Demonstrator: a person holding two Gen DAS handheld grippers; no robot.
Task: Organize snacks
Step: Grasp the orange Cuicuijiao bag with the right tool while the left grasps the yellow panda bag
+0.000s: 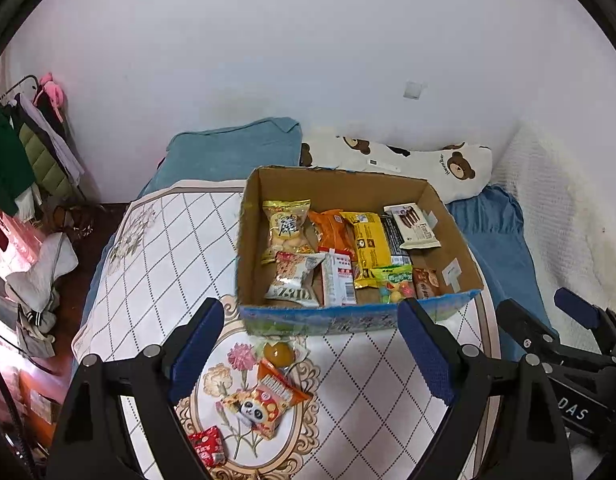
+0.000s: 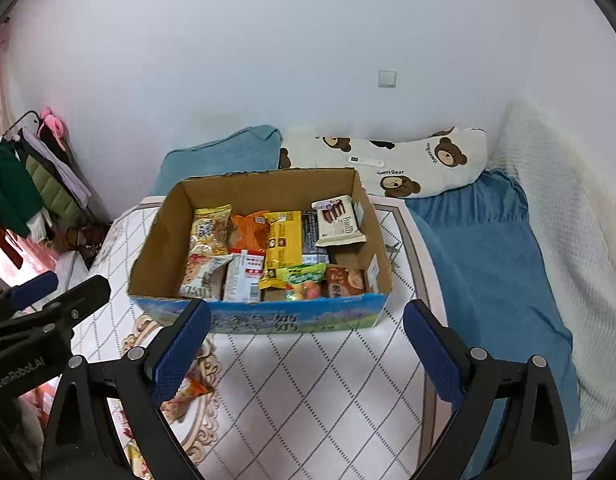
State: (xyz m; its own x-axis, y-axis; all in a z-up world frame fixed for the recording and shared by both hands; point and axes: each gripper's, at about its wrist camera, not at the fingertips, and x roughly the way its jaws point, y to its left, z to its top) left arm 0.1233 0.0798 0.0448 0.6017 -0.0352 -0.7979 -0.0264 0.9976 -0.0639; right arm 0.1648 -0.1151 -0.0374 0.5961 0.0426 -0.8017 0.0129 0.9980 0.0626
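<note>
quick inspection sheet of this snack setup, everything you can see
surface: patterned mat with diamond grid and flower print, laid over a blue bedsheet
job's things: open cardboard box on the mat holding about ten snack packs; outside it, in front of the box, a jelly cup, a panda snack pack and a small red pack
clutter: white thermometer-like stick lying on the bear pillow
grippers: left gripper open, empty, above the loose snacks; right gripper open, empty, facing the box
cables: nothing seen
surroundings: white wall with a switch, teal pillow, clothes rack at left
</note>
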